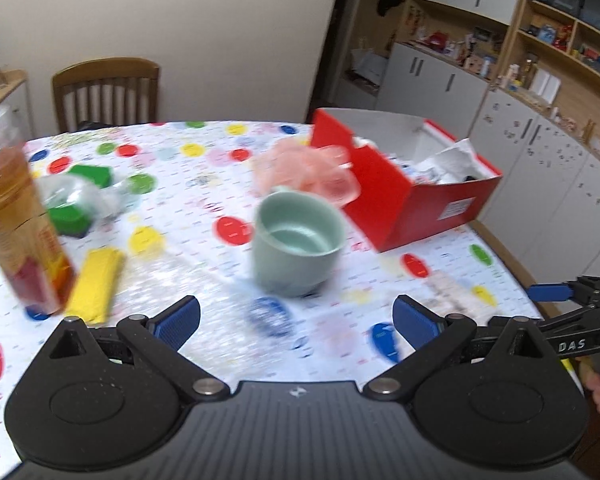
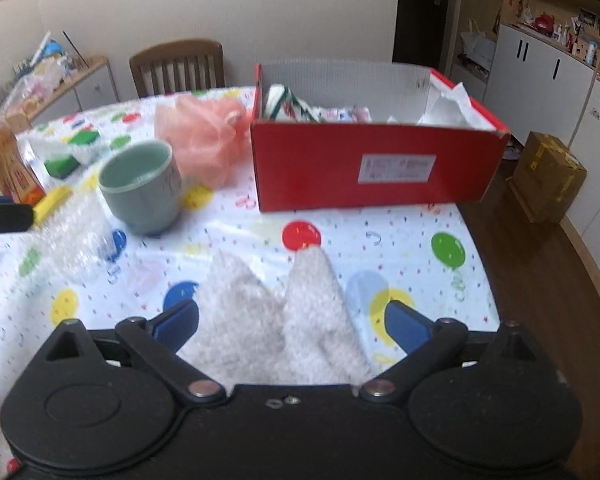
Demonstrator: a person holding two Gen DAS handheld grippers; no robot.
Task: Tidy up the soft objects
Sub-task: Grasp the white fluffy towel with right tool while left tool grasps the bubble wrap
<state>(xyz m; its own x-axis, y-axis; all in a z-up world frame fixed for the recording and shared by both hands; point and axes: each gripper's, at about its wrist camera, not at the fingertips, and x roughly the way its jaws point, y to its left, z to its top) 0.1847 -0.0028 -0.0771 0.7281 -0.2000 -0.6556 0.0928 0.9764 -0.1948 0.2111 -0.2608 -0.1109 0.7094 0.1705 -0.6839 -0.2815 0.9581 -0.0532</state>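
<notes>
A white fluffy cloth (image 2: 276,320) lies on the table between the open fingers of my right gripper (image 2: 292,324), not pinched. A red box (image 2: 376,164) with soft items inside stands beyond it; it also shows in the left wrist view (image 1: 400,196). A pink mesh sponge (image 2: 204,136) lies left of the box, and shows in the left wrist view (image 1: 300,168). A yellow cloth (image 1: 96,284) and green sponges in plastic wrap (image 1: 76,200) lie at the left. My left gripper (image 1: 296,320) is open and empty above the table, short of a green cup (image 1: 296,240).
A bottle of amber liquid (image 1: 16,232) stands at the left edge. Bubble wrap (image 2: 72,232) lies beside the cup (image 2: 140,188). A wooden chair (image 2: 180,64) stands behind the table. The table edge (image 1: 504,256) curves at the right. A cardboard box (image 2: 548,176) sits on the floor.
</notes>
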